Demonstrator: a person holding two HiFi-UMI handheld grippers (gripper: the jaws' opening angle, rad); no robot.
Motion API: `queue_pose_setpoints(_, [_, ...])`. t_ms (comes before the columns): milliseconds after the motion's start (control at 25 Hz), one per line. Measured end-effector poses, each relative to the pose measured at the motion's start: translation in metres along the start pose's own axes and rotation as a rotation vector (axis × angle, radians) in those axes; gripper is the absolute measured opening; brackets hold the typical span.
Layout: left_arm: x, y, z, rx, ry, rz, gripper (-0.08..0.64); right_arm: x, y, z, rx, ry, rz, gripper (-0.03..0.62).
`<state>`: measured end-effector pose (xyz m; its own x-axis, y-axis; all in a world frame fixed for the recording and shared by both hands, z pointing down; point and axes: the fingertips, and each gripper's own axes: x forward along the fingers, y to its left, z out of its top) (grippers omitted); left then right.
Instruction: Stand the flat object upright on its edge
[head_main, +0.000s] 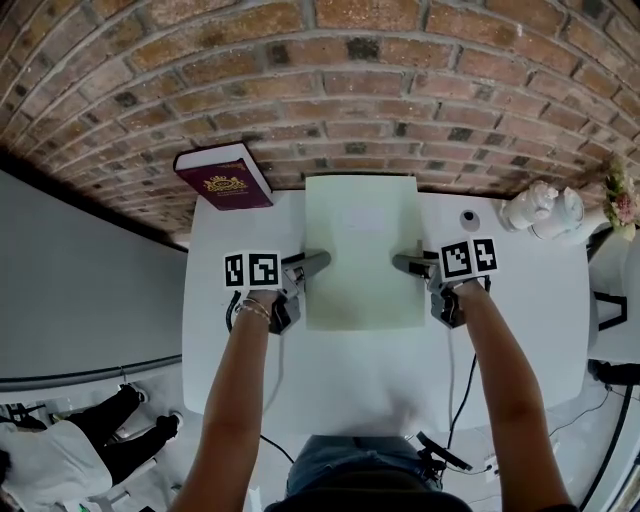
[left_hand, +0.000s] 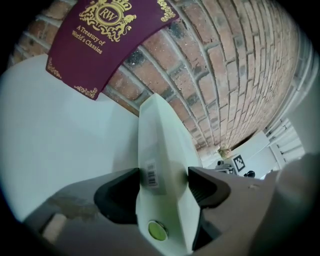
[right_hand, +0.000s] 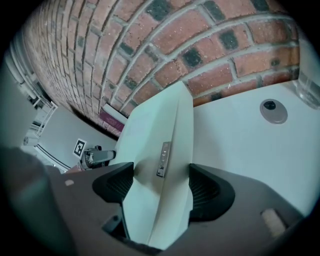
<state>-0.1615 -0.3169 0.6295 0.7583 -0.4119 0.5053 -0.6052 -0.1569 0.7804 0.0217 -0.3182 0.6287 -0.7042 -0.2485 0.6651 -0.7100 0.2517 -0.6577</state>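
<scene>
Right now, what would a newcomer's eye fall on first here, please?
A pale green flat box fills the middle of the white table, clamped at its side edges by the left gripper and right gripper. Behind runs a red brick wall, with a maroon book leaning on it at left.
</scene>
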Motion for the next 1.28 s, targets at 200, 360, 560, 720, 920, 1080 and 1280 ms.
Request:
queue_pose_setpoints(200, [-0.009,-0.012,-0.002,0.024,-0.01,-0.001,0.316,-0.012,0.01,-0.002,-0.016,-0.018,-0.003,0.345])
queue_pose_setpoints(360, [-0.018,-0.024,-0.003,0.047,-0.023,-0.007,0.316,-0.024,0.02,-0.003,-0.038,-0.05,-0.005,0.344])
queue_pose_setpoints(560, [-0.03,-0.043,-0.005,0.083,-0.034,-0.017,0.316,-0.043,0.034,-0.005,-0.068,-0.087,-0.014,0.341])
queue_pose_setpoints(720, [-0.04,-0.058,-0.007,0.113,-0.049,-0.024,0.316,-0.057,0.046,-0.006,-0.099,-0.111,-0.026,0.338])
queue_pose_setpoints(920, [-0.051,-0.072,-0.007,0.142,-0.065,-0.036,0.316,-0.072,0.06,-0.006,-0.133,-0.143,-0.038,0.335])
queue_pose_setpoints(1080, [-0.061,-0.086,-0.004,0.186,-0.096,-0.044,0.316,-0.084,0.071,-0.004,-0.165,-0.181,-0.044,0.333])
queue_pose_setpoints(1280, [-0.073,-0.101,0.002,0.263,-0.141,-0.036,0.316,-0.096,0.086,0.0,-0.233,-0.251,-0.071,0.327])
